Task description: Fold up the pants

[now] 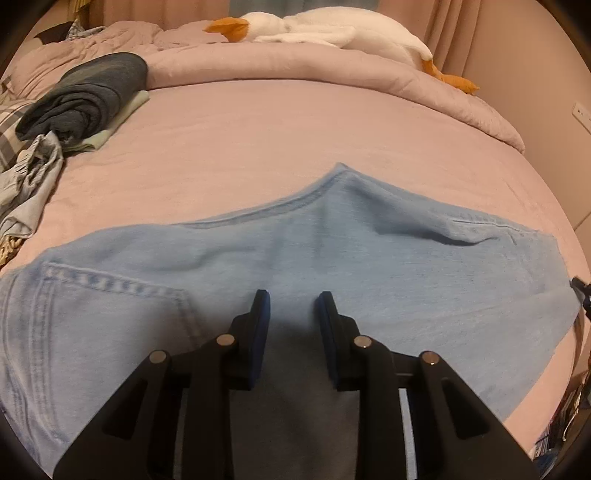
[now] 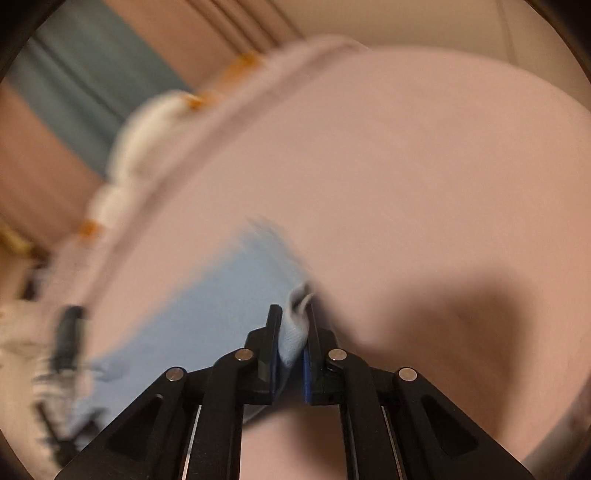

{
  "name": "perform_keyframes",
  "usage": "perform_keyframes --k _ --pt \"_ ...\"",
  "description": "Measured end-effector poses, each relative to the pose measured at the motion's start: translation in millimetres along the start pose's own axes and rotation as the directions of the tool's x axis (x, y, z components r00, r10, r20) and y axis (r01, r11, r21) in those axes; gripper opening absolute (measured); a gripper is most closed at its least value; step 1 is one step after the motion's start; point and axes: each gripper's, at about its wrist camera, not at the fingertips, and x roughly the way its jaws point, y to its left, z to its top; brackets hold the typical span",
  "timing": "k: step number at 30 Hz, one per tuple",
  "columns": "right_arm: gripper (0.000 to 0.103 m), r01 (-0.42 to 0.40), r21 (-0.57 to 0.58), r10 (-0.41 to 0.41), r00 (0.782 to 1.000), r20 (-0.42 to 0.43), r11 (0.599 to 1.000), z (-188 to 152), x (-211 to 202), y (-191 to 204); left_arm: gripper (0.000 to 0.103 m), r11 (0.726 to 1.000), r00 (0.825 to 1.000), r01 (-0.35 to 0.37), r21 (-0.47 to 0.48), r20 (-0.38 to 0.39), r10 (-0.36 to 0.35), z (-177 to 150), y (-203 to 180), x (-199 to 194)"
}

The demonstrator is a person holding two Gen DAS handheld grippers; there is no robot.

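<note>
Light blue jeans (image 1: 332,266) lie flat on the pink bed (image 1: 258,129), long axis running 9 to 3 across the left wrist view, a pocket toward 8, the crotch point sticking up toward 12. My left gripper (image 1: 293,306) hovers over the middle of the jeans, jaws parted with a gap, only denim below, nothing pinched between the pads as far as I can see, so I call it released. My right gripper (image 2: 293,314) is clenched on a bunched bit of the jeans (image 2: 207,314), a pale fold squeezed between the jaws, with the rest of the cloth trailing off toward 8 in that view; the frame is motion-blurred, so I can't tell exactly which edge it holds; my guess is a hem or leg end. Key relation: the right hand already has one end, and the cloth runs away from it toward the left gripper, so the fold likely goes along the long axis, that end carried over the body. The left hand is nearer the seat and the pocket and could pin or grab there. Off task: a pile of dark clothes (image 1: 85,96) at 10, a plush goose (image 1: 332,29) at 12 on the duvet (image 1: 295,70), well apart from the jeans. Risk: the bunched grip slipping mid-carry.
</note>
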Motion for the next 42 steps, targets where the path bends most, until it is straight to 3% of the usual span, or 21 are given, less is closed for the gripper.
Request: perform_keyframes --k 2,3,4,6,7,8,10,11,12,14,17,19,21,24,26,28,31,35,37,39,42 --pt "0.018 0.018 -0.011 -0.017 0.999 0.046 1.000 4.1 -6.9 9.4 0.026 1.000 1.000 0.000 -0.027 0.030 0.001 -4.9 12.5 -17.8" --pt "0.043 0.064 -0.034 -0.062 0.996 0.063 0.997 7.9 -9.6 15.9 0.026 0.999 0.999 0.011 -0.049 0.052 -0.009 -7.8 21.2 -30.0" --pt "0.056 0.132 -0.072 -0.124 0.987 0.101 0.989 13.1 -14.0 25.4 0.027 0.996 0.997 0.026 -0.086 0.077 -0.020 -12.1 32.8 -44.5" --pt "0.056 0.242 -0.185 -0.199 0.954 0.224 0.952 21.0 -29.8 50.5 0.029 0.986 0.993 0.042 -0.162 0.112 -0.024 -24.1 56.3 -69.3" --pt "0.056 0.256 -0.246 -0.191 0.946 0.261 0.935 23.0 -34.4 64.9 0.029 0.979 0.992 0.041 -0.199 0.126 -0.016 -30.1 68.1 -80.9" --pt "0.056 0.230 -0.316 -0.145 0.952 0.271 0.920 23.8 -35.3 82.5 0.030 0.971 0.990 0.032 -0.235 0.139 0.001 -37.6 79.6 -92.6" --pt "0.056 0.087 -0.445 -0.002 0.982 0.188 0.891 14.5 -28.2 115.9 0.032 0.951 0.986 0.004 -0.309 0.161 0.048 -55.4 105.6 -116.6" --pt "0.056 -0.035 -0.512 0.099 0.990 0.098 0.859 8.5 -17.3 143.5 0.033 0.936 0.983 -0.013 -0.353 0.169 0.078 -65.6 121.0 -128.6" --pt "0.056 -0.107 -0.549 0.155 0.987 0.040 0.829 2.9 -10.4 160.1 0.036 0.923 0.981 -0.021 -0.385 0.170 0.093 -72.8 131.1 -135.6" --pt "0.056 -0.264 -0.635 0.255 0.961 -0.108 0.726 -17.0 11.8 210.8 0.039 0.891 0.981 -0.001 -0.454 0.171 0.088 -87.6 152.2 -144.1" --pt "0.056 -0.386 -0.731 0.271 0.921 -0.279 0.563 -53.5 46.3 282.7 0.042 0.835 0.985 0.047 -0.548 0.162 0.051 -104.2 176.0 -143.9" --pt "0.056 -0.424 -0.784 0.241 0.905 -0.350 0.454 -79.5 67.6 323.2 0.042 0.801 0.980 0.134 -0.584 0.198 -0.019 -106.1 181.3 -140.2" --pt "0.056 -0.437 -0.812 0.204 0.899 -0.387 0.386 -95.7 82.1 342.9 0.042 0.785 0.975 0.180 -0.593 0.215 -0.061 -100.3 180.0 -131.9" --pt "0.056 -0.425 -0.851 0.137 0.905 -0.402 0.308 -116.3 95.4 362.3 0.037 0.784 0.980 0.170 -0.597 0.184 -0.072 -89.6 182.6 -118.2" --pt "0.053 -0.429 -0.857 0.121 0.903 -0.411 0.286 -115.9 102.9 368.5 0.033 0.779 0.979 0.182 -0.600 0.186 -0.086 -90.0 184.8 -115.9" --pt "0.028 -0.449 -0.852 0.102 0.893 -0.438 0.269 -114.1 109.9 370.3 0.022 0.777 0.980 0.176 -0.604 0.179 -0.083 -90.6 188.9 -114.8" --pt "0.005 -0.483 -0.839 0.082 0.874 -0.478 0.250 -117.5 117.4 374.7 0.019 0.758 0.977 0.196 -0.622 0.191 -0.097 -94.4 194.7 -117.0" --pt "0.003 -0.447 -0.870 0.062 0.894 -0.444 0.206 -118.7 114.4 383.0 0.019 0.779 0.982 0.163 -0.605 0.173 -0.072 -92.0 190.7 -116.9" --pt "0.002 -0.430 -0.873 0.057 0.901 -0.429 0.231 -113.7 119.9 391.8 0.019 0.791 0.985 0.146 -0.594 0.161 -0.061 -88.3 189.7 -115.3" --pt "0.002 -0.397 -0.893 0.040 0.917 -0.398 0.214 -113.4 127.9 400.9 0.020 0.800 0.988 0.127 -0.586 0.146 -0.050 -86.5 189.1 -115.7" --pt "0.002 -0.412 -0.882 -0.033 0.902 -0.430 0.227 -118.5 146.1 404.3 0.023 0.820 0.992 0.085 -0.566 0.129 -0.014 -84.8 187.5 -122.8"
